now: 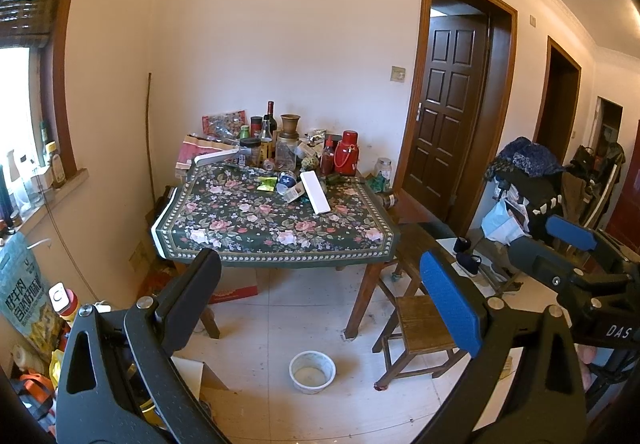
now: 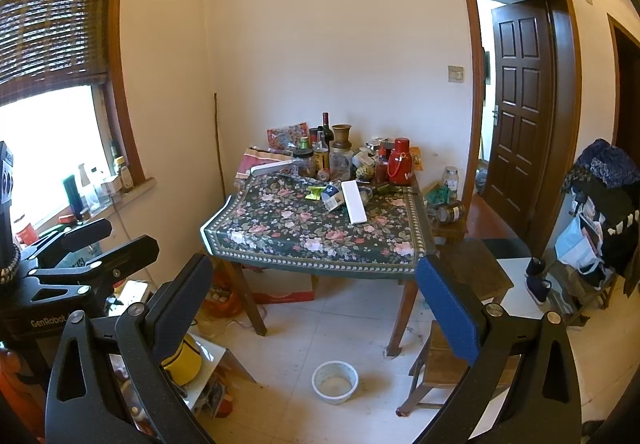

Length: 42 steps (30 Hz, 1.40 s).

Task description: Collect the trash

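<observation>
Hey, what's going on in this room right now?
A person holds a hand-held gripper in each hand, facing a cluttered table from a distance. The left hand-held gripper and right hand-held gripper are both open and empty. Wrappers and a white box lie on the floral cloth; a white bin sits on the floor. Nothing's picked up yet.

Black left tool (image 1: 320,304), blue pads, silver screws

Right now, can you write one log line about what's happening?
phase: approach | left gripper: open, empty | right gripper: open, empty | table: ahead, not reached | trash: green wrapper, white box on table
</observation>
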### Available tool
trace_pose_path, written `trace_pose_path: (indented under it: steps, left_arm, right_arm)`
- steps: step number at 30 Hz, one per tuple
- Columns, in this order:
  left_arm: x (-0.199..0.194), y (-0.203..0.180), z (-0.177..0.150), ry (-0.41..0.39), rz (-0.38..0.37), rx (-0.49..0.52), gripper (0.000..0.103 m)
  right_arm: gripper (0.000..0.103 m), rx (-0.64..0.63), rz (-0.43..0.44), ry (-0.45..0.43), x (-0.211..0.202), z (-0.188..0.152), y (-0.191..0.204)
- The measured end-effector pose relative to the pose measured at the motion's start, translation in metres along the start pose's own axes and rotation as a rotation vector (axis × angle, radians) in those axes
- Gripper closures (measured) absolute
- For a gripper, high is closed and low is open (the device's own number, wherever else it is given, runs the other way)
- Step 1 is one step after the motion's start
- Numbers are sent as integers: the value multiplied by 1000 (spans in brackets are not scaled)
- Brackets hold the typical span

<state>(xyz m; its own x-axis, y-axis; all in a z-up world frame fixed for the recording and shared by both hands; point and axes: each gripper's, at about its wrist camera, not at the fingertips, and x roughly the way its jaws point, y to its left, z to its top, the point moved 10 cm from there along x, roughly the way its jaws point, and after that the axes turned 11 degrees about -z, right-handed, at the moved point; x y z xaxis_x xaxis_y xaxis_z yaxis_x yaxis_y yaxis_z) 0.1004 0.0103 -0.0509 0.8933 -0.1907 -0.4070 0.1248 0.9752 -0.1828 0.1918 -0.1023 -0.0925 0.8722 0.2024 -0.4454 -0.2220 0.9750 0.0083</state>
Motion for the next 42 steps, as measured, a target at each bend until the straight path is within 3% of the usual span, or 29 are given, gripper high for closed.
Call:
trace_pose_path:
  steps: [10,26,36,42]
  left_arm:
    - [8,-5,0,-8,11,3,3]
    - [52,-36,12,-22,36,-7,3]
    - [123,-11,28,35,20,-1,3]
    - [185,37,55,63,-12,2,3]
  right_arm:
    - [2,11,6,-5,6,3,-15]
    - [2,-16,2,-29,32,19,-60]
    - [2,20,-30,29,90,22,-72]
    - [2,43,-89,73,149,32,-67]
